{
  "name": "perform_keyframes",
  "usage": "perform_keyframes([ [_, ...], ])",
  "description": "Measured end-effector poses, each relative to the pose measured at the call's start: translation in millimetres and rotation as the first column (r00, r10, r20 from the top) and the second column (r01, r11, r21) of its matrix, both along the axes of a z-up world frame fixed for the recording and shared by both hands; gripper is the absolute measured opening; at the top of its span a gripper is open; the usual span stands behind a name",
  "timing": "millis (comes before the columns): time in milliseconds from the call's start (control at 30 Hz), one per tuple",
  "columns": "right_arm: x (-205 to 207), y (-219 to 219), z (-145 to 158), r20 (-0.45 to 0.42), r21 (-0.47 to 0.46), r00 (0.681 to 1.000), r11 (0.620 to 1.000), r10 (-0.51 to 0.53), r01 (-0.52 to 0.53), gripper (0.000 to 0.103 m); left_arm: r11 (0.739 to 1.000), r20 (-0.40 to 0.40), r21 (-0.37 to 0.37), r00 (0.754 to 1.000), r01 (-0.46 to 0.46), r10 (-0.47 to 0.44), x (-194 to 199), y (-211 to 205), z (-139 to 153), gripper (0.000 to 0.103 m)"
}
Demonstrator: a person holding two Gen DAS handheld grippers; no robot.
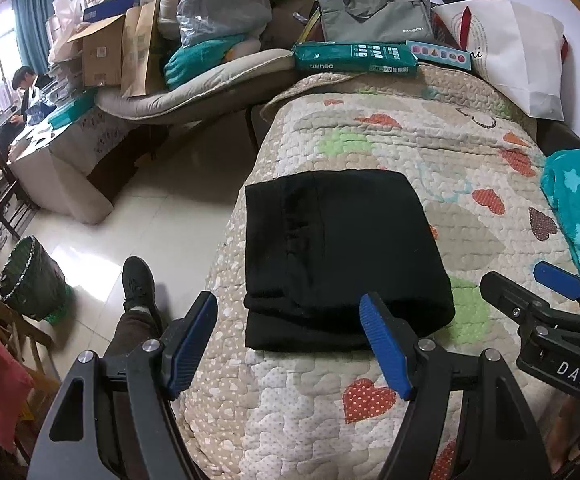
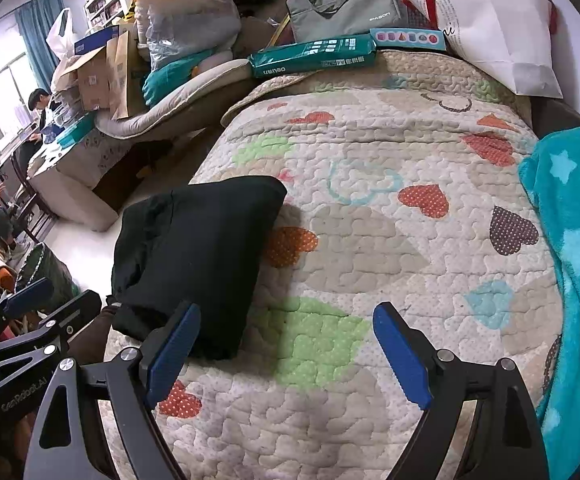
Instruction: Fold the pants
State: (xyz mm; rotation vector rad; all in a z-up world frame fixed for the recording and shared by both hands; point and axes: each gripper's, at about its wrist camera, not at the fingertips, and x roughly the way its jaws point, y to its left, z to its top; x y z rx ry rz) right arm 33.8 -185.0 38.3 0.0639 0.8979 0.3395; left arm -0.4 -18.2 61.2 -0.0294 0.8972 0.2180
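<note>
The black pants (image 1: 342,256) lie folded into a compact rectangle on the quilted heart-pattern bedspread (image 1: 410,144), near its left edge. They also show in the right wrist view (image 2: 197,260) at the left. My left gripper (image 1: 290,328) is open and empty, just short of the pants' near edge. My right gripper (image 2: 285,344) is open and empty over bare quilt (image 2: 370,240), to the right of the pants. The right gripper also shows at the right edge of the left wrist view (image 1: 546,292).
A teal star blanket (image 2: 570,240) lies along the bed's right side. A green box (image 1: 354,58), grey laptop bag (image 1: 374,16) and white paper bag (image 1: 514,52) sit at the far end. A bin (image 1: 29,284) and my shoe (image 1: 137,280) are on the tiled floor at left.
</note>
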Motion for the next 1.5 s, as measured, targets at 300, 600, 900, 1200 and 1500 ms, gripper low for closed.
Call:
perform_keyframes([
  [300, 3, 1, -6, -0.019, -0.004, 1.000, 1.000, 0.002, -0.002, 0.092, 1.000, -0.034, -0.023, 0.999, -0.010, 0.009, 4, 5, -10, 0.073],
  [600, 4, 0, -7, -0.023, -0.003, 1.000, 1.000, -0.001, 0.001, 0.092, 0.997, -0.072, -0.062, 0.997, -0.040, 0.036, 4, 12, -14, 0.073],
  [900, -6, 1, 7, 0.041, -0.020, 0.999, 1.000, -0.004, 0.005, 0.092, 0.997, -0.033, -0.044, 0.998, -0.058, 0.057, -12, 12, 7, 0.073],
  [1200, -18, 7, 15, 0.114, -0.084, 0.993, 0.996, 0.022, -0.013, 0.092, 0.997, -0.027, -0.060, 0.998, -0.057, 0.056, -19, 14, 16, 0.073],
  [1500, -13, 13, 1, 0.077, -0.120, 0.996, 0.992, 0.038, -0.028, 0.093, 0.972, -0.064, -0.165, 0.985, -0.170, 0.161, -3, 67, -3, 0.073],
])
